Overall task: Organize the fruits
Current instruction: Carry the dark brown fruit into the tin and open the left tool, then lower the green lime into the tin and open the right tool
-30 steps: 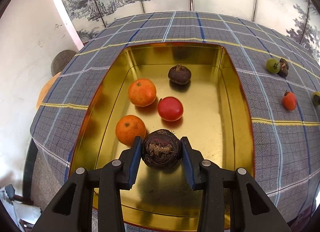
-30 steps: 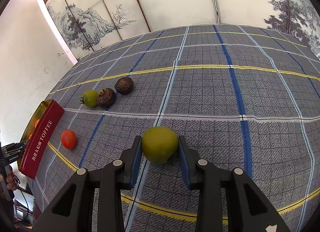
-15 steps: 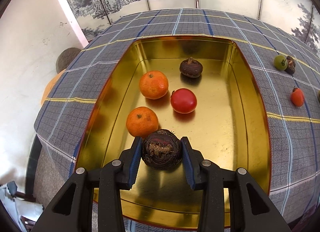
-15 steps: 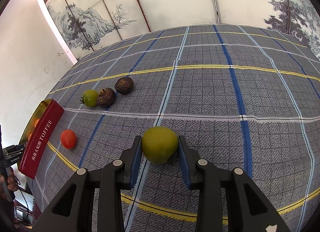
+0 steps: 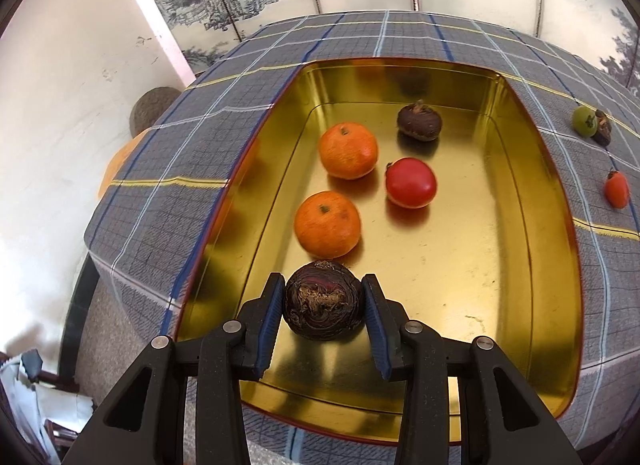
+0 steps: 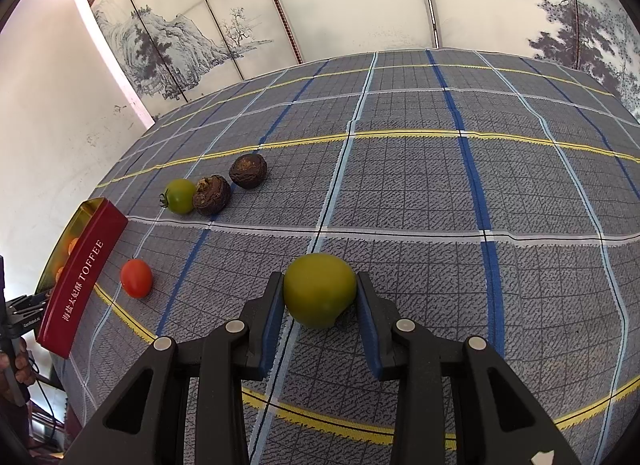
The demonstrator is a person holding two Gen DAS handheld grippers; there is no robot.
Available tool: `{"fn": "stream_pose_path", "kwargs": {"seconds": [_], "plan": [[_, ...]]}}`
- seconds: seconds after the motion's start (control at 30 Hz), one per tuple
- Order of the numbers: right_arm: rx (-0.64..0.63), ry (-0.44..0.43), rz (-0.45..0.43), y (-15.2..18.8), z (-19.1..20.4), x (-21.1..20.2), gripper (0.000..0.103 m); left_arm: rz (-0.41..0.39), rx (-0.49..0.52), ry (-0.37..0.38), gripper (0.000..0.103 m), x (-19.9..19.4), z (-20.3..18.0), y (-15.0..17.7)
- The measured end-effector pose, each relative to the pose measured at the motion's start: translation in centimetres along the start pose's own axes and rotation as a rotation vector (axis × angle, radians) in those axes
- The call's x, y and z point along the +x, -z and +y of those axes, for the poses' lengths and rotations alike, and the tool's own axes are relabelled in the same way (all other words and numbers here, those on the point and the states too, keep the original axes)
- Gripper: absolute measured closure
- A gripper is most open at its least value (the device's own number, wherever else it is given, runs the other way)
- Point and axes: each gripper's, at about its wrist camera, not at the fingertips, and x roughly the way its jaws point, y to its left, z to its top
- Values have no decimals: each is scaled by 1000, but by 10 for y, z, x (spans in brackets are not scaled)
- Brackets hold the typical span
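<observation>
While clamped, dark fruit (image 5: 324, 301) between left jaws, above tin (image 5: 532, 137).

The right gripper (image 6: 320, 297) clamps a green fruit (image 6: 319, 289) above the plaid tablecloth (image 6: 420, 193).

room in a home, likely a sitting or dining area: table under a grey checked tablecloth (image 6: 400, 185) with blue, white and yellow lines; folding screen (image 6: 224, 25) painted with ink mountains and pines, plus a calligraphy panel, right behind the table; plain scuffed white wall (image 5: 60, 105) at the left; gold tin (image 5: 520, 265), red outside, lettered "toffee", on the cloth.
</observation>
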Motion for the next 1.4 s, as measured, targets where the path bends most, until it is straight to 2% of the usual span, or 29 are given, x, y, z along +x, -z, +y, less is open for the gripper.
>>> {"fn": "stream_pose_path", "kwargs": {"seconds": [0.07,0.17,0.2,0.43,0.63,0.83,0.93,1.13,1.4], "plan": [[0,0,0,0,1,0,70,-7,-1,-11,60,-1,2,1],[-1,1,0,0,1,0,70,-32,2,-31,46,-6,4,2],[0,1,0,0,1,0,70,-44,3,-40,44,-8,5,2],[-4,14,-6,0,0,0,70,-99,-16,-8,39,-21,10,3],[-3,16,-8,3,1,-2,70,-100,-97,89,39,-29,14,12],[-19,-15,-10,5,19,-12,70,-108,-67,84,38,-35,3,17],[-56,-56,-28,-2,42,-21,70,-115,-71,96,38,-38,3,18],[-165,-238,-44,-12,117,-32,70,-128,-83,91,37,-42,5,22],[-356,-432,19,-6,233,-20,70,-157,-103,97,34,-50,15,30]]}}
